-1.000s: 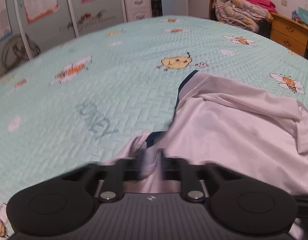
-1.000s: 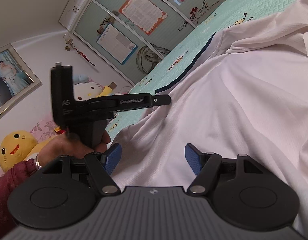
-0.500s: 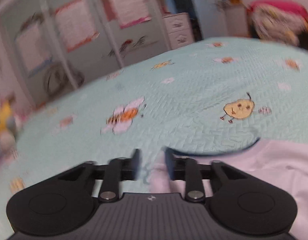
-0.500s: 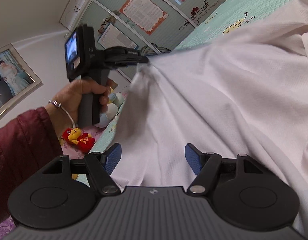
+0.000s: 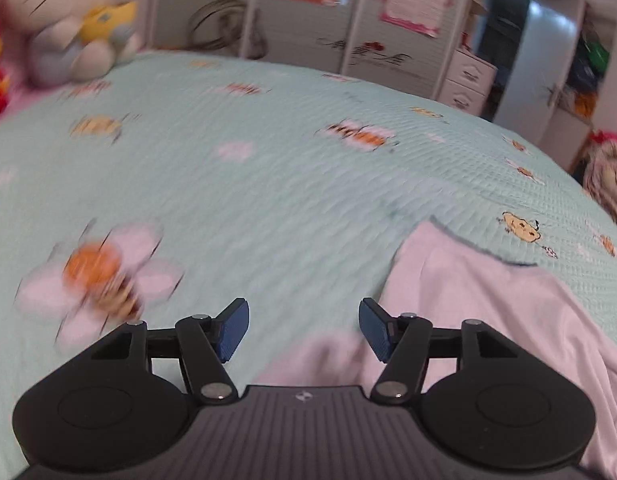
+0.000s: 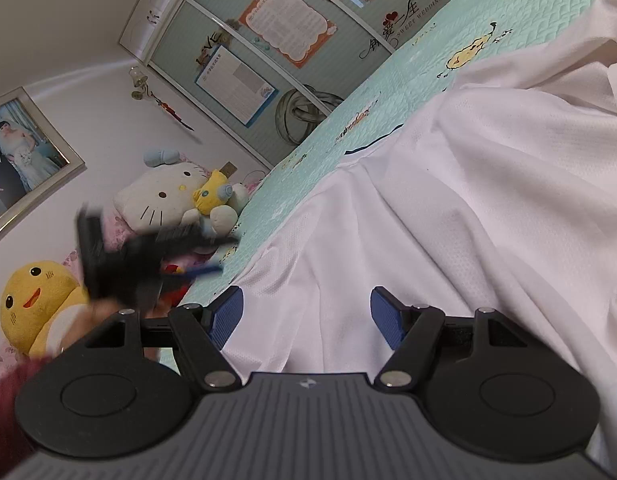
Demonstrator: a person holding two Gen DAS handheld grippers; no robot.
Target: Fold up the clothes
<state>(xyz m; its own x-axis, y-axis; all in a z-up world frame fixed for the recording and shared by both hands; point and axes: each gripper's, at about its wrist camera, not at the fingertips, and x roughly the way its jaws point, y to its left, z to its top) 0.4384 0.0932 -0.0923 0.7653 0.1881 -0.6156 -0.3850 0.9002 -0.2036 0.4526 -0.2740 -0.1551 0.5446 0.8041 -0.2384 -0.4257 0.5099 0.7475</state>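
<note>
1. Left gripper: jaws opening, blue pads apart, nothing pinched btwn them. Bedspread shows through the gap; edge of white garment sits just below/right of the right-hand pad. Same gripper seen blurred in right wrist view, off the garment's left edge, over the bedside.
2. Right gripper: jaws wide, released; white cloth lies under and btwn the pads, but pads not pressing on it.
3. White garment: spread on bed, rumpled, long creases running toward the right gripper. Dark navy trim along far hem. In left wrist view it fills lower right, navy edge at its top.
4. Bedspread: mint green, quilted, bee + flower prints. Garment lies on its near-right part; rest bare.
5. Person's hand on left gripper's handle, mostly hidden; dark red sleeve at lower left.
6. Far side: white cat plush and yellow duck plush by bed head; wardrobe doors w/ paper posters; framed photo on wall.
</note>
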